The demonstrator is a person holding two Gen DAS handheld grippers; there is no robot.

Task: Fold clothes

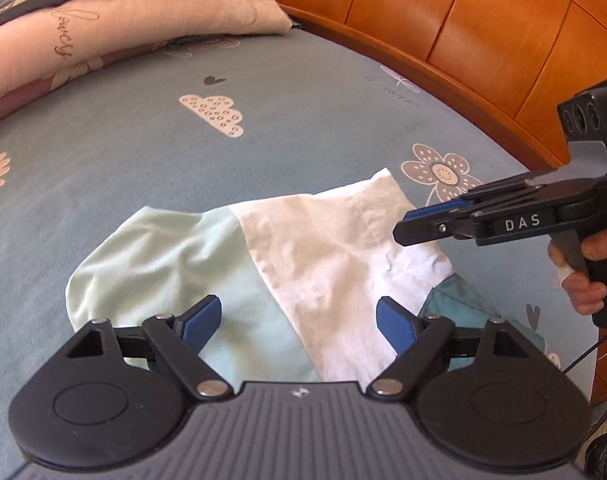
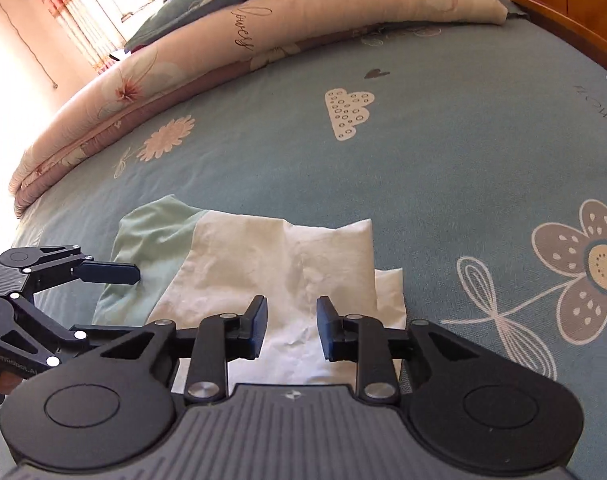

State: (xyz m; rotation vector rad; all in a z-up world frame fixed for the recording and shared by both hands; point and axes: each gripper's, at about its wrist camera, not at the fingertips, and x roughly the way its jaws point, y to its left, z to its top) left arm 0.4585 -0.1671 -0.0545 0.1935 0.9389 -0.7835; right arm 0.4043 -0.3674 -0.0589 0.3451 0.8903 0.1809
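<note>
Clearly the garment (image 1: 303, 272) lies part-folded on the bed (image 1: 143, 152) at about six o'clock of the left wrist view, mint panel at nine o'clock, white panel toward three. Over the mint side the left tool (image 1: 299, 324) hangs spread wide, pinching nothing. Over the white side the right tool (image 2: 291, 328) is narrowed but not pressed together — nothing between its pads. My worry is the loose corner at one o'clock: a grab taking only the top layer would drag the fold open — or skew the edges.
</note>
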